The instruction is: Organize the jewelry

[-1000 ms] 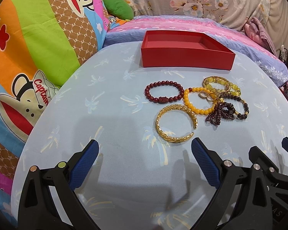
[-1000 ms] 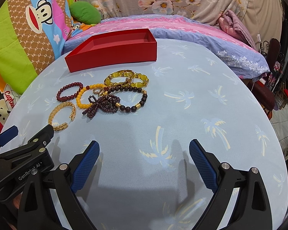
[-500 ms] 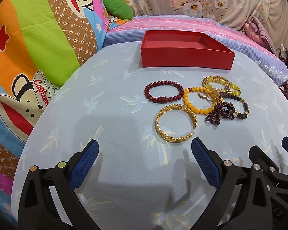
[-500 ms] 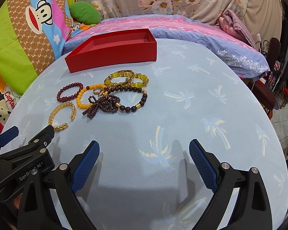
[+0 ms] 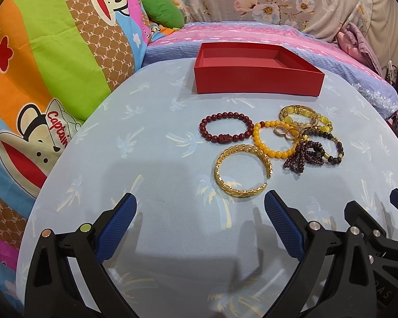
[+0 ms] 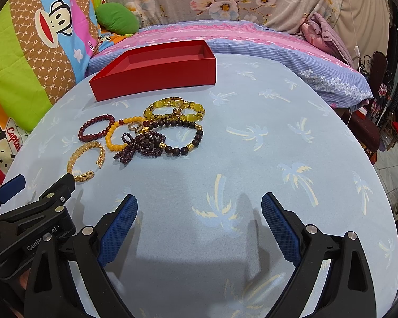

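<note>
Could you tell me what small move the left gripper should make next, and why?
Probably ease the left gripper forward and down over the gold bangle. Its fingers are open, the bangle lies nearest, apart from the tangled pile, and the red box looks empty.

Both claws hover side by side low over the near edge of the worktop, the left claw [image 5: 200, 222] with its blue-padded fingers [image 5: 118, 226] spread wide and holding nothing, the right claw [image 6: 199, 222] likewise spread wide and holding nothing.
</note>
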{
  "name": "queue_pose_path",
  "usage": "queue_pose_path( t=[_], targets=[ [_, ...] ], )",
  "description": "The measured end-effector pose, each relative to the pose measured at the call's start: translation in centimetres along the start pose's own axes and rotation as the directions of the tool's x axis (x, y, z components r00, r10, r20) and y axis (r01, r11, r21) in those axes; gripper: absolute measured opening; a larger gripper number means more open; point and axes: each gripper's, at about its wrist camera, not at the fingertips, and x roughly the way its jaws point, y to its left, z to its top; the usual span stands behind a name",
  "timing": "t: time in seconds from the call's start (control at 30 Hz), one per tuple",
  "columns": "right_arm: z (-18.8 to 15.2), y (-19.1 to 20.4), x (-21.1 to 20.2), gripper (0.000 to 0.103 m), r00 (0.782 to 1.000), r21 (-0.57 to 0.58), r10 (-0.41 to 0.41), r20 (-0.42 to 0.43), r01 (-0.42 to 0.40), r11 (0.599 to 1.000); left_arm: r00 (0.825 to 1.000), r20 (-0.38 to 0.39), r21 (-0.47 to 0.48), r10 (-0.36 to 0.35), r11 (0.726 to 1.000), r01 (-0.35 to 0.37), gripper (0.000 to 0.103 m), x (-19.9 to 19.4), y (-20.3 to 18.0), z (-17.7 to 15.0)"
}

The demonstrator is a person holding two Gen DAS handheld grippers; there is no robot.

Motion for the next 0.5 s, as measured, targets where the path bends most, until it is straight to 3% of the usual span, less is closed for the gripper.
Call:
queue_pose_path(
  t=[0.3, 0.5],
  targets=[
    [0.0, -0.02, 0.03, 0.091, 1.0, 0.001, 0.0, 0.0, 0.0, 1.0, 1.0, 0.003, -0.001, -0.001, 1.0, 0.001, 0.093, -0.1, 0.04, 0.0],
    [0.02, -0.51, -0.29, 0.091, 1.0, 0.019, 0.004, 0.012, -0.004, 1.0, 0.999, -0.008, -0.002, -0.045, 0.999, 0.045, 0.093, -0.62, 0.25, -0.2]
  ],
)
